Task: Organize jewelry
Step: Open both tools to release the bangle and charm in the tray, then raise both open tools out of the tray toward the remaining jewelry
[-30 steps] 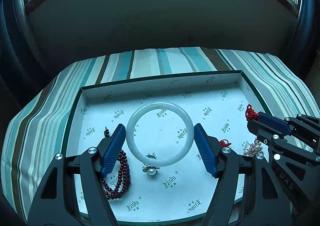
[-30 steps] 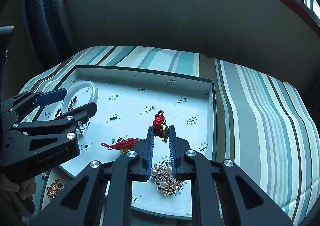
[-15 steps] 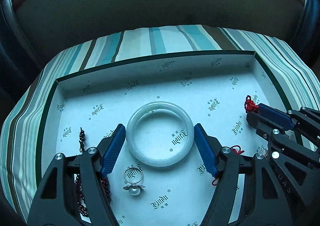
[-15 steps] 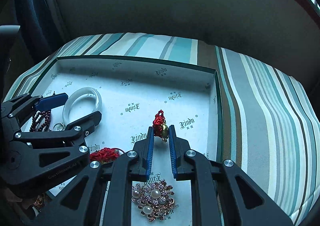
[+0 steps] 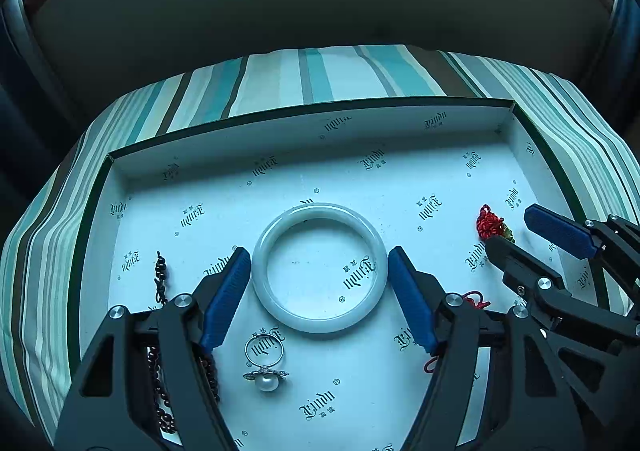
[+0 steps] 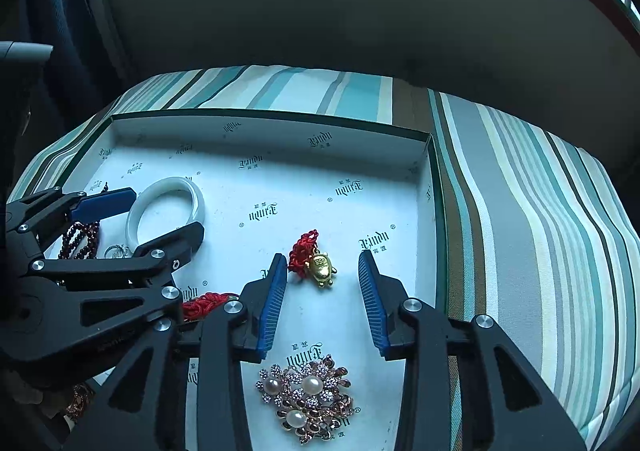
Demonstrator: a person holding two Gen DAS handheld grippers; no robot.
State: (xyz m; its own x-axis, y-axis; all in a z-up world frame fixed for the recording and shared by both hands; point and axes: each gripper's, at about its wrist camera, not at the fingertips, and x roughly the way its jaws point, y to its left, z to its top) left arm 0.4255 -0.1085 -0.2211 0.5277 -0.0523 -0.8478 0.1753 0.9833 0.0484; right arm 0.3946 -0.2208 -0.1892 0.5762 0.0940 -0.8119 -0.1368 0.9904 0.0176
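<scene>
White bangle (image 5: 320, 267) is clamped by left gripper (image 5: 319, 271) in the tray (image 5: 304, 131); right gripper (image 6: 323, 265), jaws just opened, is parted w/ gold charm (image 6: 321, 266) lying free between.

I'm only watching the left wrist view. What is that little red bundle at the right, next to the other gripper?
Observer: A red knotted cord tied to a gold turtle charm.
Operator: Is it held?
Observer: No. The right gripper has just been opening; the charm lies on the tray between its open jaws.
Operator: Anything besides my white bangle?
Observer: A pearl brooch, nearer the right camera.
</scene>
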